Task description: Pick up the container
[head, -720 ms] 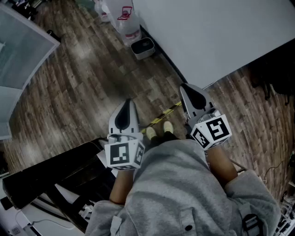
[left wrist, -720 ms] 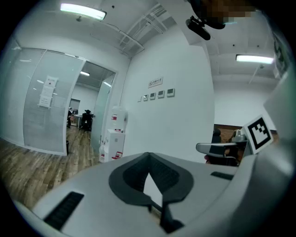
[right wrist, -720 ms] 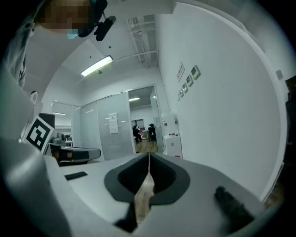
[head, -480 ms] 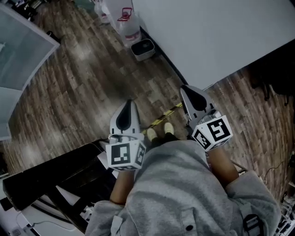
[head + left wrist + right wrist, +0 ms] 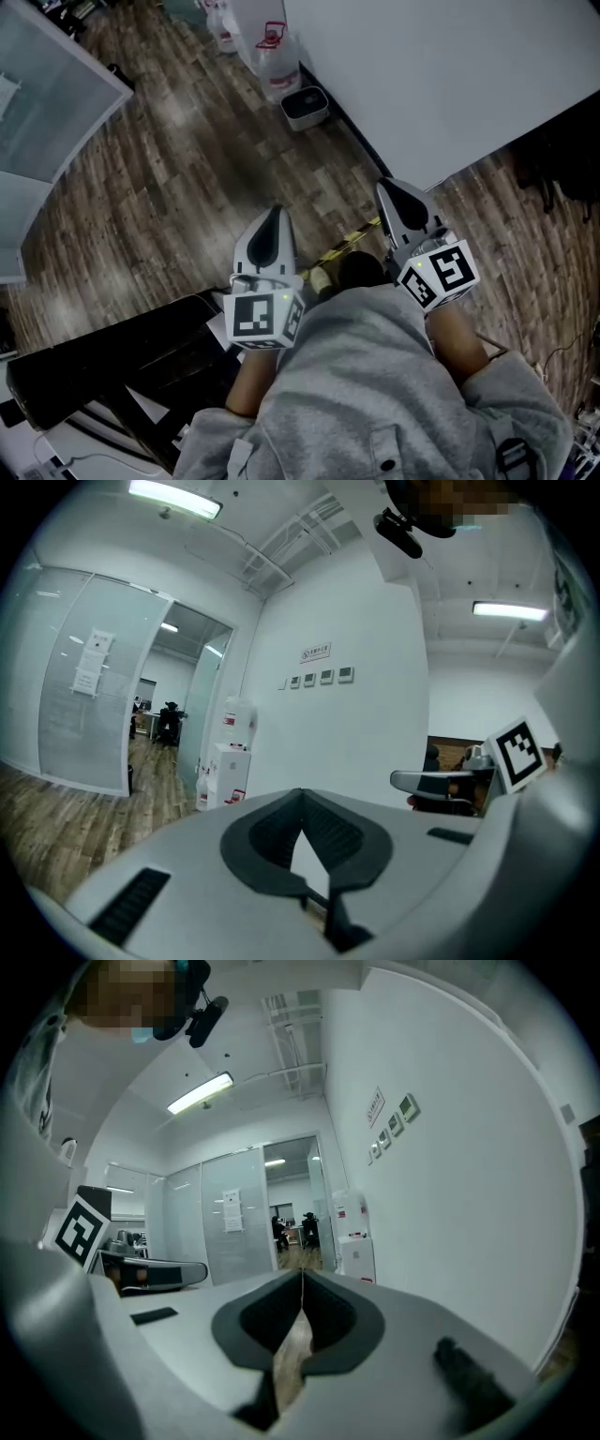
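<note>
The fingers of the grey left gripper are pressed together with nothing between them. Those of the grey right gripper are likewise closed and empty. Both are held about level in front of the person's grey sweatshirt, above the wood-plank floor.

No container is near them, and which thing is meant cannot be told. The likeliest are a small white box with a dark top and a clear plastic jug. Both stand at the foot of the white wall, near the floor's far edge and well apart from the fingers.

As I judge it, the main risk is arriving with the fingers closed and knocking the thing over instead of straddling it. Taking the wrong thing is another. The black frame at the floor's near left could also catch a leg.

The left marker cube and the right one bear black-and-white square patterns, no words. The jug's red marking, a small wall sign and a paper sheet on the glass partition are too small to read.
</note>
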Available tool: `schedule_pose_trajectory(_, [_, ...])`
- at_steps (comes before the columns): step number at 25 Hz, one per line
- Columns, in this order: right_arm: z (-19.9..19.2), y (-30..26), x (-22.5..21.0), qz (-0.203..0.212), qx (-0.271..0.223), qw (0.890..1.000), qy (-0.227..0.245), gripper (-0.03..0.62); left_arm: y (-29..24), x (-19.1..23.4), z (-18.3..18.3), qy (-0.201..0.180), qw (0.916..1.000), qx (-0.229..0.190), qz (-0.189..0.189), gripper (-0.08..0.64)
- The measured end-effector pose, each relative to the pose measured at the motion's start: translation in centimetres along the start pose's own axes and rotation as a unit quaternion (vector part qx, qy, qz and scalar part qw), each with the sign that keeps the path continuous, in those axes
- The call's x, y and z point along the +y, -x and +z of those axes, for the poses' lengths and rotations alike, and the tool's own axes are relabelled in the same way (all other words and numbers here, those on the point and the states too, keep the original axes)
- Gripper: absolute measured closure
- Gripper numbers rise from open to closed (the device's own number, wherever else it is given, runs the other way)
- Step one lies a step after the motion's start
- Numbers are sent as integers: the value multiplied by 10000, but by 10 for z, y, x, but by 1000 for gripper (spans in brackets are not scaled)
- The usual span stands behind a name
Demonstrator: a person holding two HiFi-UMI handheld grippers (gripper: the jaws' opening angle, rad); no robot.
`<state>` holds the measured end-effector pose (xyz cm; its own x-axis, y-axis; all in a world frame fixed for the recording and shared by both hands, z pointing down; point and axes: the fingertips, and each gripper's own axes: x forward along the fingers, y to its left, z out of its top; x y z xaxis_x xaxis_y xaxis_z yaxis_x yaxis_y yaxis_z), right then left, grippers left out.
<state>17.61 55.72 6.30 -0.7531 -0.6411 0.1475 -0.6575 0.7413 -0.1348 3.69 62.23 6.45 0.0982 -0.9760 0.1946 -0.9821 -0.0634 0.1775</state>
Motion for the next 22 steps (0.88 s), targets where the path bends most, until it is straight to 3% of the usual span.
schedule_pose_trajectory(12, [7,-28,7,24,-129,9999,33,566,-8,27,2,15,9999,-87,-74,547])
schedule_pose_trajectory(22, [12,-83,-34,156,-134,9998,77,566,-71,44,11,-57,10000,-24,-24,546])
